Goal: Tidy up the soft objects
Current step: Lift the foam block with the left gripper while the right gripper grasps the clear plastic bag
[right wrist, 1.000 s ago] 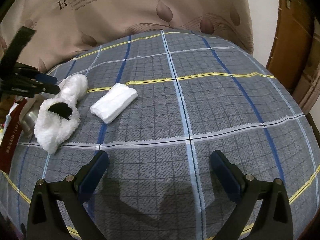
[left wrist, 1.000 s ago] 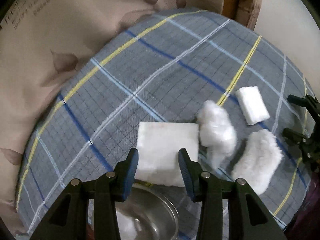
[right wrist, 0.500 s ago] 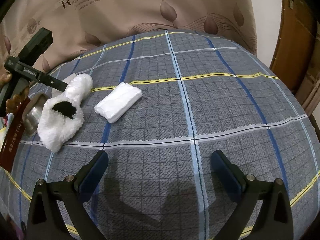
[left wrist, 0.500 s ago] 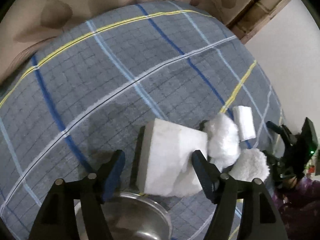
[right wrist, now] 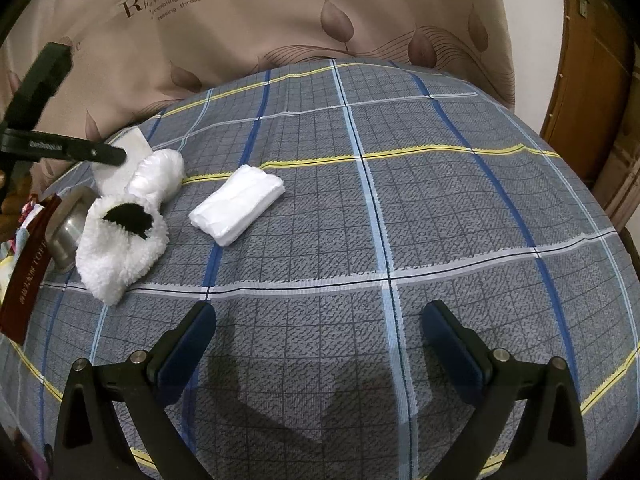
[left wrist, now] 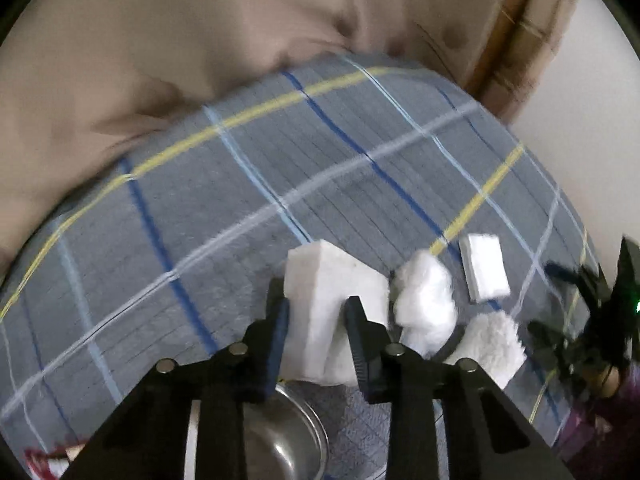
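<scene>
While left gripper (left wrist: 316, 320) fingers are closing on the white sponge block (left wrist: 328, 300), now squeezed and lifted over the steel bowl (left wrist: 288, 440), right gripper (right wrist: 318, 336) idles wide, empty. Grasp secured.

white foam block (left wrist: 324, 280): looking matt, finely porous
round steel bowl (left wrist: 280, 436): showing brushed, glossy metal
grey plaid cloth (right wrist: 400, 208): appearing woven, rough
white fleece mitt (right wrist: 120, 256): looking fluffy

Looks like a home bedroom. Ahead of the grippers, a plaid bedsheet (right wrist: 400, 200) meeting a beige leaf-printed cloth (right wrist: 280, 20). Off to the right, a wooden door (right wrist: 592, 80) and white wall.
</scene>
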Demonstrator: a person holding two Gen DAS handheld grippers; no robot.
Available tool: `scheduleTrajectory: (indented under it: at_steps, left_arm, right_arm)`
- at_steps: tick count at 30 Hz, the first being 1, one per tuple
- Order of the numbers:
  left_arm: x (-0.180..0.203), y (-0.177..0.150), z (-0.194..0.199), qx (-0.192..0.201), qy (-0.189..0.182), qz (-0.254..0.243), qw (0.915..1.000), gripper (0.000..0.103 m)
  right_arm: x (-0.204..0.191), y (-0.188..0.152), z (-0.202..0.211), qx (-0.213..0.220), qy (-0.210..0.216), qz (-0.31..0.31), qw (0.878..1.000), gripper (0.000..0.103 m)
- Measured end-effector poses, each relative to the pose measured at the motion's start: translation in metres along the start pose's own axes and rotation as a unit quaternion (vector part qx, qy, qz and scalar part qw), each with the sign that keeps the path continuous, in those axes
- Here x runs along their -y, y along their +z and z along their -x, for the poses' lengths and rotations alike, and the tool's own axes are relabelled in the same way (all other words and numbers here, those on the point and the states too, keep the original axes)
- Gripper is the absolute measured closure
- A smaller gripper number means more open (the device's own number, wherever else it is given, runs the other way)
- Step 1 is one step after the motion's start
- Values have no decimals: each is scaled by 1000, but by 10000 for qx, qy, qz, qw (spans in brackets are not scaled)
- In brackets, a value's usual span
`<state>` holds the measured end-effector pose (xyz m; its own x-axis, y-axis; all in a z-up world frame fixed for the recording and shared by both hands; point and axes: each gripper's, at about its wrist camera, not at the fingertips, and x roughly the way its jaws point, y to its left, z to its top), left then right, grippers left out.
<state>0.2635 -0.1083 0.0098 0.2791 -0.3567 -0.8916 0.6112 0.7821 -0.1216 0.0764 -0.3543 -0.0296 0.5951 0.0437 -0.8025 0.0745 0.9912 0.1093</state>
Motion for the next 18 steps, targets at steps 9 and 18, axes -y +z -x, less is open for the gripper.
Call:
scheduleTrajectory:
  at_steps: [9, 18]
  left_arm:
    - [2, -9, 36, 565, 220, 584, 9965, 76]
    - [-17, -30, 69, 933, 384, 1268, 9868, 76]
  right_arm:
    - [1, 0, 0, 2, 2, 0, 10000, 0]
    - [0, 0, 0, 0, -3, 5, 10000, 0]
